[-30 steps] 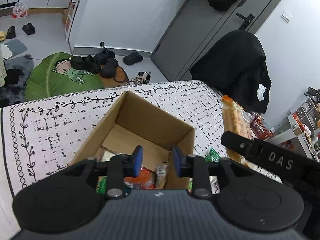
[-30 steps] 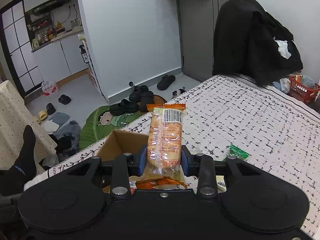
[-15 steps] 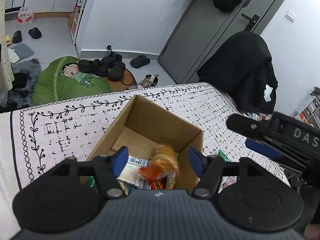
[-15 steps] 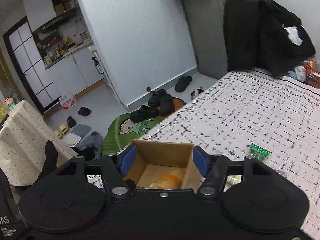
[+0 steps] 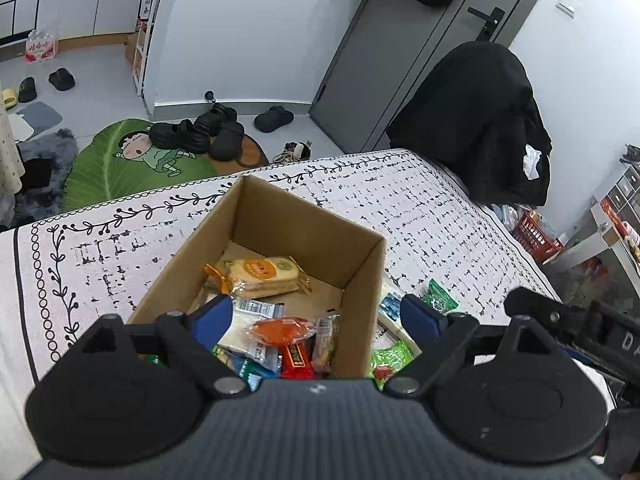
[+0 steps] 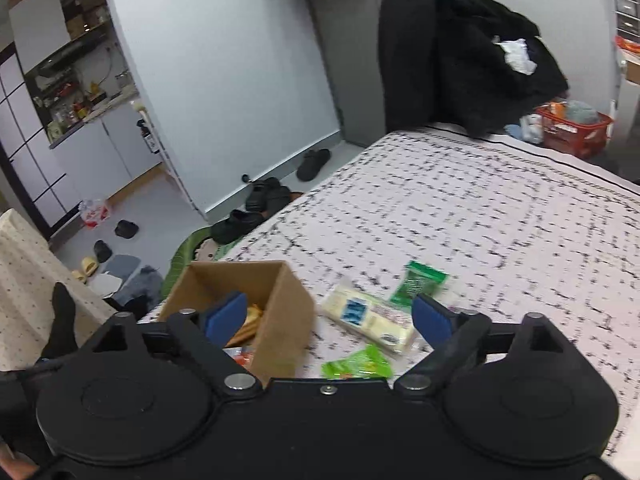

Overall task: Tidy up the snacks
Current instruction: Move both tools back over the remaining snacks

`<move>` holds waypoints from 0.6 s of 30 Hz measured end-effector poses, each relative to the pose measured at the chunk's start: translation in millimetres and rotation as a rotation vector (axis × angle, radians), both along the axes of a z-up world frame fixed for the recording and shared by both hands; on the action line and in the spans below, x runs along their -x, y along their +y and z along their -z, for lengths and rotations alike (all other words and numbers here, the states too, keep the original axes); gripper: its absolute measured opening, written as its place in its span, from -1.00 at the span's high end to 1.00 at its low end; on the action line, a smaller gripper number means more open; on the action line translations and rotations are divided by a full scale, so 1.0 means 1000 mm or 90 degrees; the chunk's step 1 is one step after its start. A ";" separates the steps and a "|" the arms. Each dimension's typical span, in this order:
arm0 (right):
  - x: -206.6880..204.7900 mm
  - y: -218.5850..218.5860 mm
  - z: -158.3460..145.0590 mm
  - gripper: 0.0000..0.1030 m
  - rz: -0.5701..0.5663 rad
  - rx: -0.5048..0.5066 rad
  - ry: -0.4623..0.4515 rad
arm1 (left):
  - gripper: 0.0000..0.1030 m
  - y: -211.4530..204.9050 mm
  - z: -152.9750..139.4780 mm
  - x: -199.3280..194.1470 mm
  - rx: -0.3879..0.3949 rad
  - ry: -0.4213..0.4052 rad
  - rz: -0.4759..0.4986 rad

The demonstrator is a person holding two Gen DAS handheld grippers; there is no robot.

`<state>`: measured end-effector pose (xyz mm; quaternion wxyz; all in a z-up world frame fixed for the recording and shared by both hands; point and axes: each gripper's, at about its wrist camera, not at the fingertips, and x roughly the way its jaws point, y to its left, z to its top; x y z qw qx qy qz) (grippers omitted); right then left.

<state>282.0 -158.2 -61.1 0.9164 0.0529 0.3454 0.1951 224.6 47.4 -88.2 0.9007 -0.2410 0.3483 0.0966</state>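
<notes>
An open cardboard box (image 5: 352,256) (image 6: 280,312) stands on the patterned tablecloth. Inside lie an orange cracker pack (image 5: 260,274), an orange sachet (image 5: 282,328), a red bar (image 5: 296,362) and other small packets. My left gripper (image 5: 316,318) is open and empty above the box's near end. My right gripper (image 6: 328,318) is open and empty, right of the box above loose snacks: a white pack with a blue label (image 6: 366,318), a dark green packet (image 6: 420,282) and a light green packet (image 6: 356,364). Those snacks also show right of the box in the left wrist view (image 5: 440,300).
The table (image 6: 480,216) has a white cloth with black marks. A chair draped in black clothing (image 5: 480,120) stands at its far end. A red basket (image 6: 572,128) sits beyond. Shoes and a green leaf mat (image 5: 132,160) lie on the floor.
My right gripper let go of the orange cracker pack, which now lies in the box, then swung right over the loose snacks. My left gripper opened wide and rose a little.
</notes>
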 end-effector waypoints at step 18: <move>-0.010 -0.080 0.035 -0.82 0.057 -0.033 0.030 | -0.75 -0.067 -0.011 -0.003 -0.083 -0.033 0.046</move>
